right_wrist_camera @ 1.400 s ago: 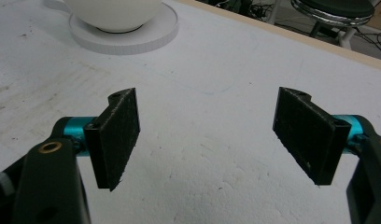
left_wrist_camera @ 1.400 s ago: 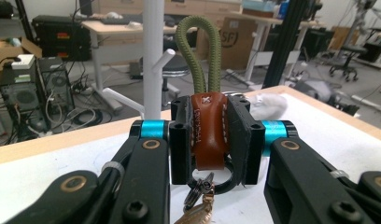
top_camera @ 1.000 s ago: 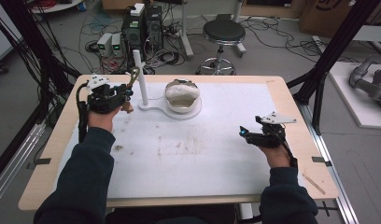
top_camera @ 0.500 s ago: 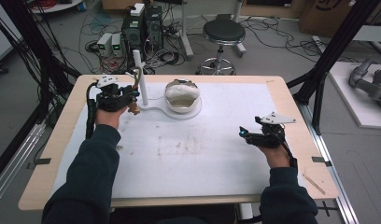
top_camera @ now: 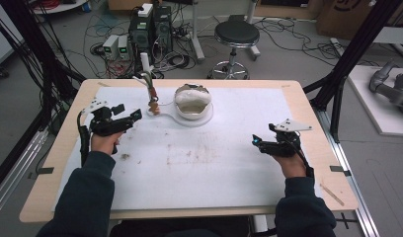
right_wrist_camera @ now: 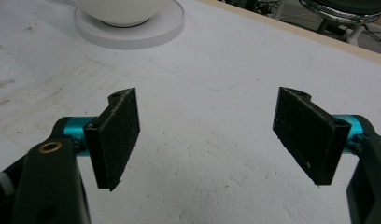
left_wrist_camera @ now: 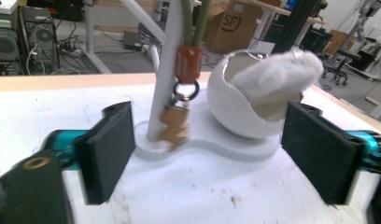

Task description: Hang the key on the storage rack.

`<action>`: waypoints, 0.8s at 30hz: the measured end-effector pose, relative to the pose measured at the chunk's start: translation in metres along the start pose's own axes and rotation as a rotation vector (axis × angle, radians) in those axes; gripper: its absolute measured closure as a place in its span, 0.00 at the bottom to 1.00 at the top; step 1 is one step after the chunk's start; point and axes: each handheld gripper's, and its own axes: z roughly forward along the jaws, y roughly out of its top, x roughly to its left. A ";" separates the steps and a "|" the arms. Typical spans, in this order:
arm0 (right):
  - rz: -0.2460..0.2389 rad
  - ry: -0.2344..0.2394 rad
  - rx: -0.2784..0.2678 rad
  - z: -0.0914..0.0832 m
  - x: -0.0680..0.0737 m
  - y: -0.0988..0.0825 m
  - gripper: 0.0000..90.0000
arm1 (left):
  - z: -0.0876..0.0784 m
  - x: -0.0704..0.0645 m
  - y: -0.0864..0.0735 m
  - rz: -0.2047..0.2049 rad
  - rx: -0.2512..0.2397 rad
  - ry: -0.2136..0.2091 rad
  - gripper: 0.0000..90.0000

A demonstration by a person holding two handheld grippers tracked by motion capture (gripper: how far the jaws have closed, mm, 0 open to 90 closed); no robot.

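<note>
A white post (top_camera: pixel 145 64) rises from a white base (top_camera: pixel 166 118) at the table's far middle. From it, on green cords (left_wrist_camera: pixel 194 18), hang an orange tag (left_wrist_camera: pixel 188 63), a metal ring (left_wrist_camera: pixel 186 89) and a tan charm (top_camera: pixel 153 102) (left_wrist_camera: pixel 174 127). A white bowl (top_camera: pixel 192 102) (left_wrist_camera: pixel 235 105) with a fluffy white wad (left_wrist_camera: pixel 278 72) in it sits on the same base. My left gripper (top_camera: pixel 134 116) (left_wrist_camera: pixel 214 156) stands open, a short way in front of the charm and not touching it. My right gripper (top_camera: pixel 257 141) (right_wrist_camera: pixel 214 135) is open over bare white mat, with nothing between its jaws.
The white mat (top_camera: pixel 204 163) covers most of the wooden table (top_camera: pixel 308 106) and has brown smudges in its middle. Black frame posts (top_camera: pixel 347 59) stand at the right and left corners. A stool (top_camera: pixel 234 37) and computer boxes (top_camera: pixel 152 27) stand on the floor beyond.
My left gripper has drawn back from the post toward the person, and the charm now hangs free. The right gripper has not moved.
</note>
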 end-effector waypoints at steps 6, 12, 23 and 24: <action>-0.015 0.012 0.007 0.002 0.002 0.000 0.26 | -0.009 -0.006 -0.011 0.092 0.038 -0.034 0.19; -0.019 0.025 0.003 0.003 0.002 0.000 0.26 | -0.019 -0.015 -0.018 0.126 0.003 -0.077 0.20; -0.013 0.058 -0.017 0.001 0.002 -0.004 0.25 | -0.032 -0.024 -0.040 0.127 -0.039 -0.071 0.20; -0.015 0.060 -0.018 0.001 0.001 -0.004 0.25 | -0.032 -0.024 -0.040 0.123 -0.036 -0.071 0.20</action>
